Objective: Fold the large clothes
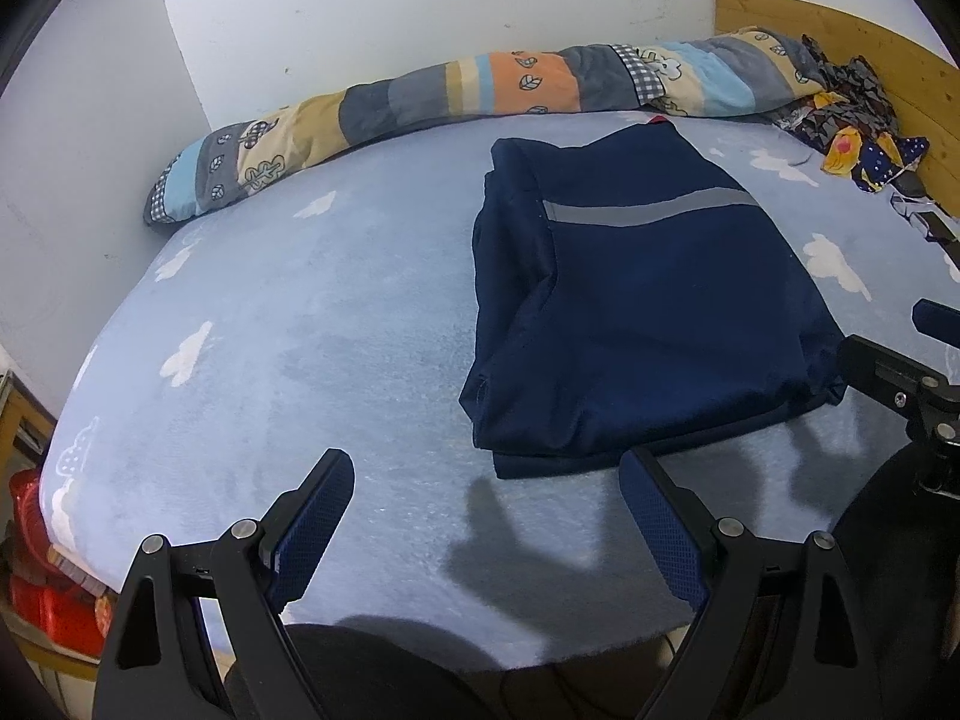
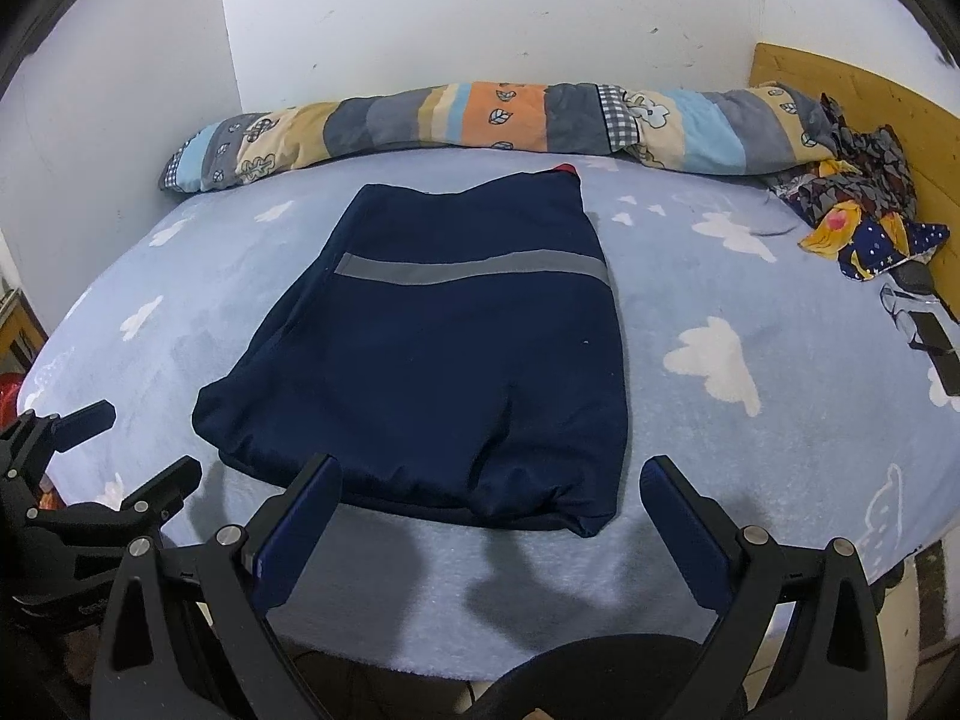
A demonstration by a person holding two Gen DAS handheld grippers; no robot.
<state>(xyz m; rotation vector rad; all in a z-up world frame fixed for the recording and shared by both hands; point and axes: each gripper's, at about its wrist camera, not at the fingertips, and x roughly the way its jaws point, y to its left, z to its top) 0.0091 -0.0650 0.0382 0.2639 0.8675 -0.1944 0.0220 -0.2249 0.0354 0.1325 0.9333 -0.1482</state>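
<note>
Right wrist view is showing the navy garment (image 2: 438, 354) lying folded into a rough rectangle on the bed (image 2: 750, 450), sitting toward the near edge, grey stripe (image 2: 468, 271) running across its far half. The right gripper (image 2: 491, 483) is hovering just above the garment's near hem, fingers (image 2: 300, 531) spread wide with nothing between them. The left gripper (image 1: 486, 480) is hanging off the garment's near left corner, fingers (image 1: 315, 525) also standing apart and gripping nothing. A rolled patchwork quilt (image 2: 480, 120) is lying along the far edge by the wall, and a bunch of patterned fabric (image 2: 852, 210) is piling up at the far right corner, maybe clothes, hard to say through the fisheye.
</note>
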